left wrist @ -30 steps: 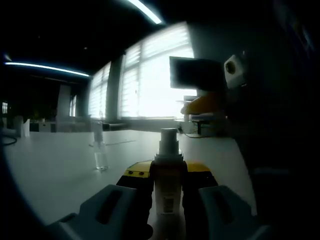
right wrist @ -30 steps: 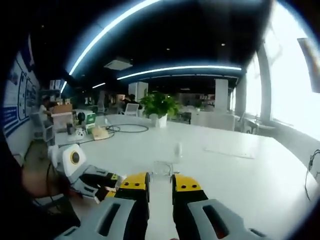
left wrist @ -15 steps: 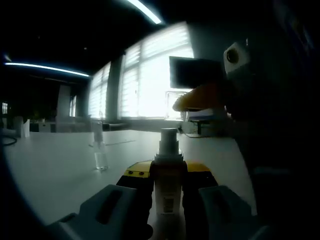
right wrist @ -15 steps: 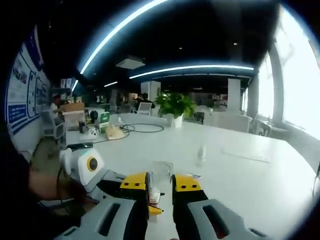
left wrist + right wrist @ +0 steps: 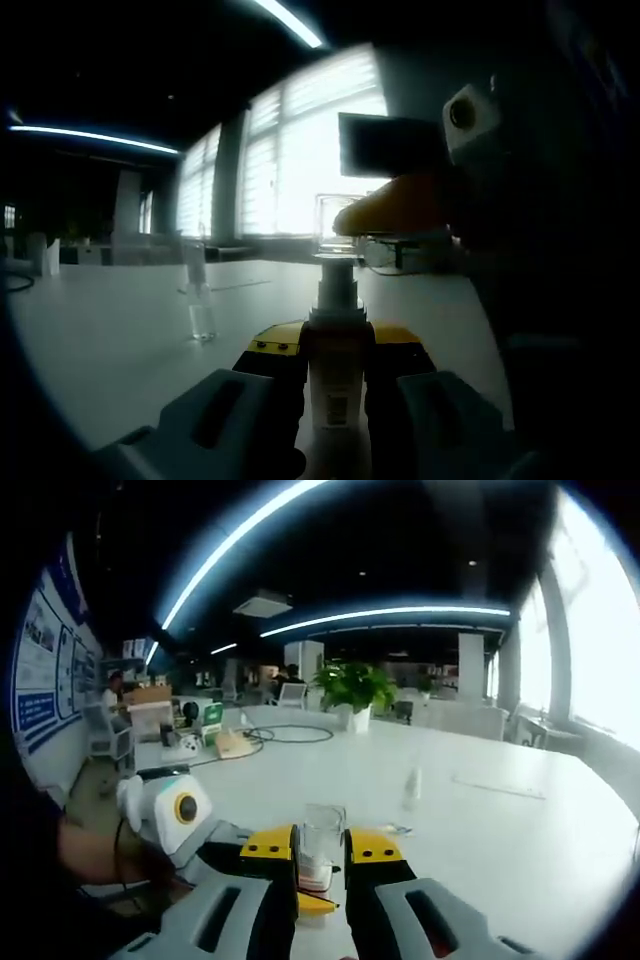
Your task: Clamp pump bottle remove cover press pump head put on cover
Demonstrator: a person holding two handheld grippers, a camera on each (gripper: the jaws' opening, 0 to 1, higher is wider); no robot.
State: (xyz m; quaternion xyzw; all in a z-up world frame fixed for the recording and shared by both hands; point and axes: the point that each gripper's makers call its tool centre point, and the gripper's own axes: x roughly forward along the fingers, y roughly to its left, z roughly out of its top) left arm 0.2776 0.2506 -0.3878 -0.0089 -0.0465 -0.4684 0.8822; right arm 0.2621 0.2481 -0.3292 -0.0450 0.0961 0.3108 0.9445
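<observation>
A white pump bottle (image 5: 335,385) stands upright between the yellow-tipped jaws of my left gripper (image 5: 336,345), which is shut on it. Its pump head (image 5: 337,277) rises bare above the jaws. Just above the head hangs a clear cover (image 5: 336,216), held by my right gripper (image 5: 385,208), which reaches in from the right. In the right gripper view the clear cover (image 5: 321,842) sits pinched in my right gripper (image 5: 320,846). My left gripper (image 5: 190,825) lies low at the left there, with the bottle's top (image 5: 313,883) directly under the cover.
A small clear bottle (image 5: 200,303) stands on the white table (image 5: 110,330) to the left, seen farther off as the small bottle (image 5: 410,788). A potted plant (image 5: 350,688) and cables sit at the table's far end. A dark monitor (image 5: 390,145) is behind. A person's hand (image 5: 85,845) holds the left gripper.
My right gripper has carried the clear cover leftward until it hangs over the pump head. The left gripper and the bottle have stayed still.
</observation>
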